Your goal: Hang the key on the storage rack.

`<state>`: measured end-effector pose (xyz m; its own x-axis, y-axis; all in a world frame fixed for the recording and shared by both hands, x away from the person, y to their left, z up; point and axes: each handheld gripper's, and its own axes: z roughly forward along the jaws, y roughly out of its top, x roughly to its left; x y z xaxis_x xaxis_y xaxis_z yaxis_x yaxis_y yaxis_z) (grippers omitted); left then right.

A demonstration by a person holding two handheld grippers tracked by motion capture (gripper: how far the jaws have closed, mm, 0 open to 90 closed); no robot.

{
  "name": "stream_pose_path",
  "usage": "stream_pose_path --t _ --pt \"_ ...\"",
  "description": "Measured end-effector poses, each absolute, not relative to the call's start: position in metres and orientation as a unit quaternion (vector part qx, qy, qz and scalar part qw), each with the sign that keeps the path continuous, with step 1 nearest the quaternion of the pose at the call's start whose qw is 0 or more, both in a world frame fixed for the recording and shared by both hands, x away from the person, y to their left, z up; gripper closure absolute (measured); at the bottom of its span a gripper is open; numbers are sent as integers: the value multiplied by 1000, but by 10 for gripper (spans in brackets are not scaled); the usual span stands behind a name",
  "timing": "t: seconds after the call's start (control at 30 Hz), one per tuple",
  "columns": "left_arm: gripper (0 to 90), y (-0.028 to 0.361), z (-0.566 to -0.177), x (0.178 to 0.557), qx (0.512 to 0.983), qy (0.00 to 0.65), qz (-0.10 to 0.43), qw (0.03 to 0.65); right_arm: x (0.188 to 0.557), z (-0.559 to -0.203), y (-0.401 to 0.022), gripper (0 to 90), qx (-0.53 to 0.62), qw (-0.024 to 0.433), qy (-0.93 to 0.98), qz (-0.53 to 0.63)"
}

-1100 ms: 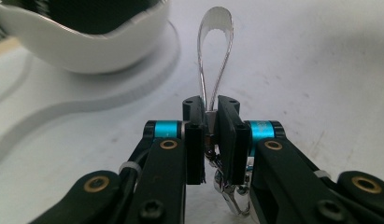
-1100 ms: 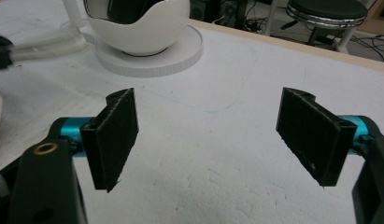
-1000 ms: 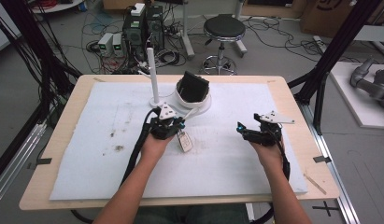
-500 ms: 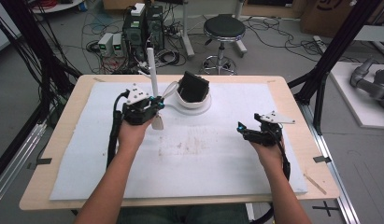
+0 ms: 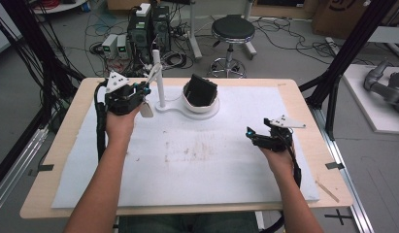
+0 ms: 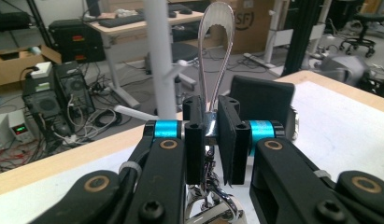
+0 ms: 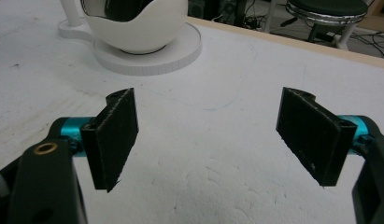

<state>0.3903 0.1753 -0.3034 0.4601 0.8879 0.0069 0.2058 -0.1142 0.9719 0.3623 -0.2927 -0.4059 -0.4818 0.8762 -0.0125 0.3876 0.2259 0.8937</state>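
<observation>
My left gripper [image 5: 142, 90] is held at the table's far left, just left of a white stand's pole [image 5: 159, 83]. It is shut on a keychain: a silvery strap loop [image 6: 216, 32] rises above the jaws, metal rings [image 6: 209, 193] hang below, and a pale tag [image 5: 146, 109] dangles under the gripper. In the left gripper view [image 6: 209, 135] the pole [image 6: 161, 56] with its short pegs stands close behind the jaws. My right gripper [image 5: 249, 132] rests open at the right of the white mat [image 5: 197, 160], with nothing between its pads [image 7: 208, 135].
The stand's flat white base carries a white bowl [image 5: 201, 103] holding a black block [image 5: 203, 90]; the bowl [image 7: 133, 28] is far left of my right gripper. Computers, cables and a stool lie on the floor beyond the far edge.
My left gripper has carried the keychain from the mat's middle back and to the left, ending beside the stand's pole. The right gripper has stayed put and open.
</observation>
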Motion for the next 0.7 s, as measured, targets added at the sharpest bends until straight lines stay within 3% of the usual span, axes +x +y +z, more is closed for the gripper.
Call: stream_pose_path --t 0.7 --pt "812 172 -322 416 679 437 322 494 361 -406 -292 213 431 270 737 446"
